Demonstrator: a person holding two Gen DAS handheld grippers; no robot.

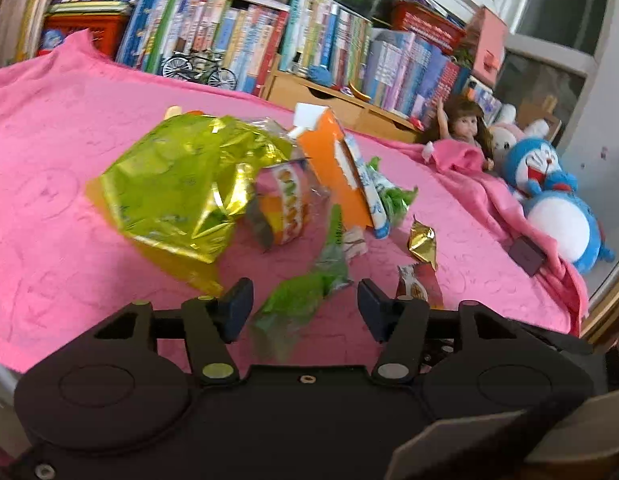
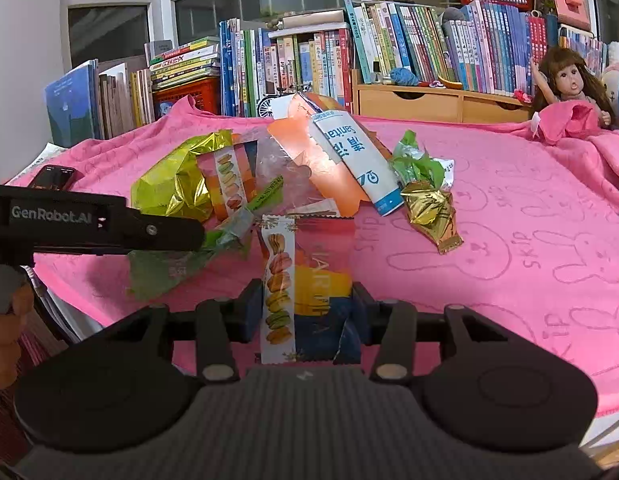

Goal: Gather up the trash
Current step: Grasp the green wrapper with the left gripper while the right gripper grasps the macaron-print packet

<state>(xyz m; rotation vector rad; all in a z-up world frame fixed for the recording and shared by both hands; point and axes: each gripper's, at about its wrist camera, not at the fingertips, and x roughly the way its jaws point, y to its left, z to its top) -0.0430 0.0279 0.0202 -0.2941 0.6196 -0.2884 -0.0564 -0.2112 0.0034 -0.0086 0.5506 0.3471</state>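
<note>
On the pink towel, trash lay in one heap: one yellow-green foil bag, one orange carton, one gold wrapper. The right gripper was clamped on one macaron-print wrapper. The left gripper stood half open, a green wrapper loose between its fingers, untouched.

Glossy crinkled foil wrappers lie on matt pink terry cloth.
</note>
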